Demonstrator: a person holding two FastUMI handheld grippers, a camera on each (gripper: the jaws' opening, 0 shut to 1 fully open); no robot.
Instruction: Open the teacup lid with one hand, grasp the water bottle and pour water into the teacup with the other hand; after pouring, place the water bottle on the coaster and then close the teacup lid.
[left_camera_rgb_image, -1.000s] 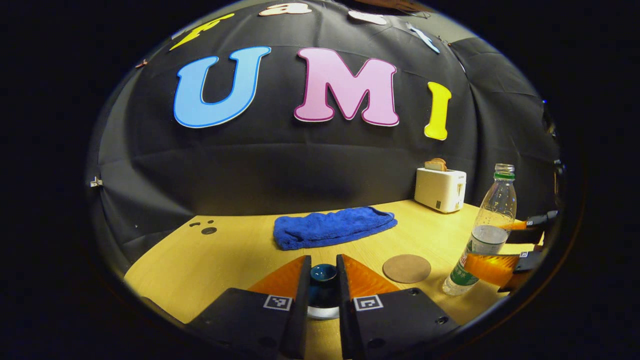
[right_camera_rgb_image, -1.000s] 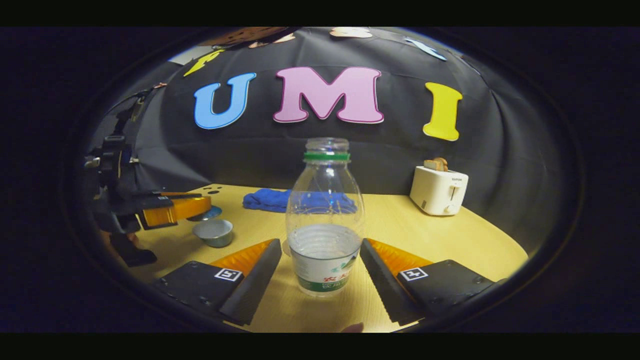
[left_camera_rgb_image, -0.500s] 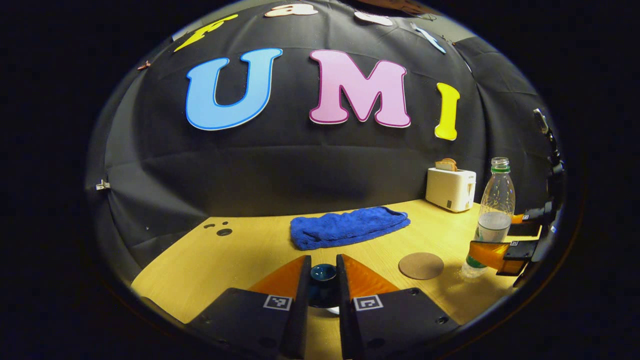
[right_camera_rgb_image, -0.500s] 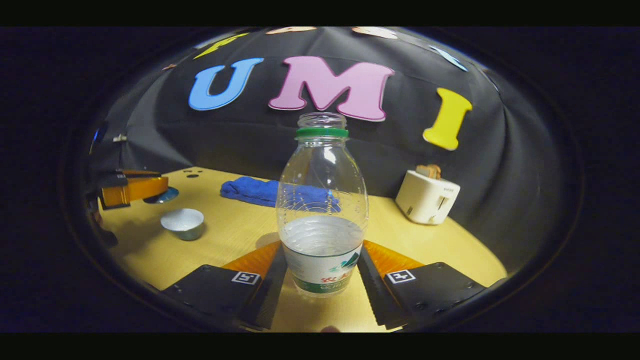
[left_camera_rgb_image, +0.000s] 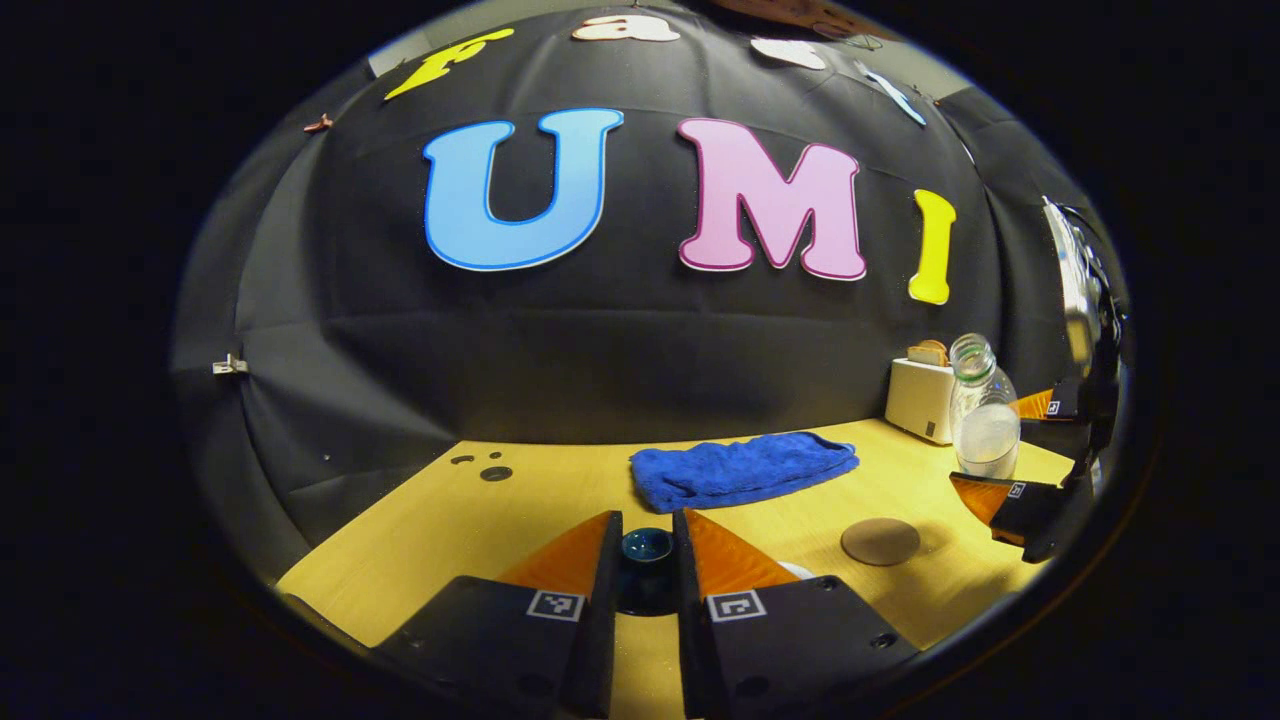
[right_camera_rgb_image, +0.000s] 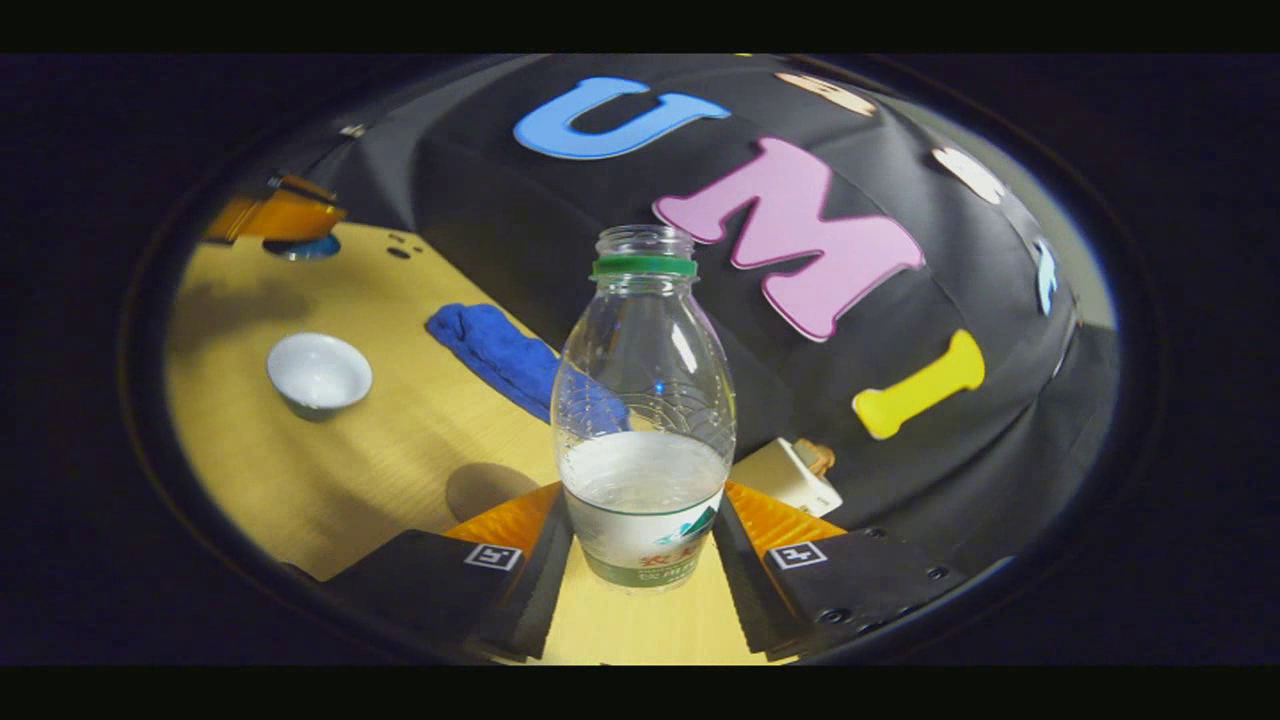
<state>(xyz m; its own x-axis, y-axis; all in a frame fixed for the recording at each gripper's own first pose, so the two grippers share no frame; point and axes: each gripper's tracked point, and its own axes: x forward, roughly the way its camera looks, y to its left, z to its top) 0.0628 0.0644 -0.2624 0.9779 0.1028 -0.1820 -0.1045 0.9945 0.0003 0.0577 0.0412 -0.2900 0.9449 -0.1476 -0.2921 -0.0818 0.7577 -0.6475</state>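
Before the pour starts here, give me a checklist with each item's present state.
1. Lid off the cup: ok, the left hand-held gripper is shut on it and the cup stands open.
2. Bottle gripped: ok, the right hand-held gripper presses both its sides.
3. Bottle uncapped: ok, its neck is open.
4. Water in the bottle: ok, partly filled.
5. Bottle mouth over the cup: not ok, the cup is off to the side.
6. Coaster free for the bottle: ok.
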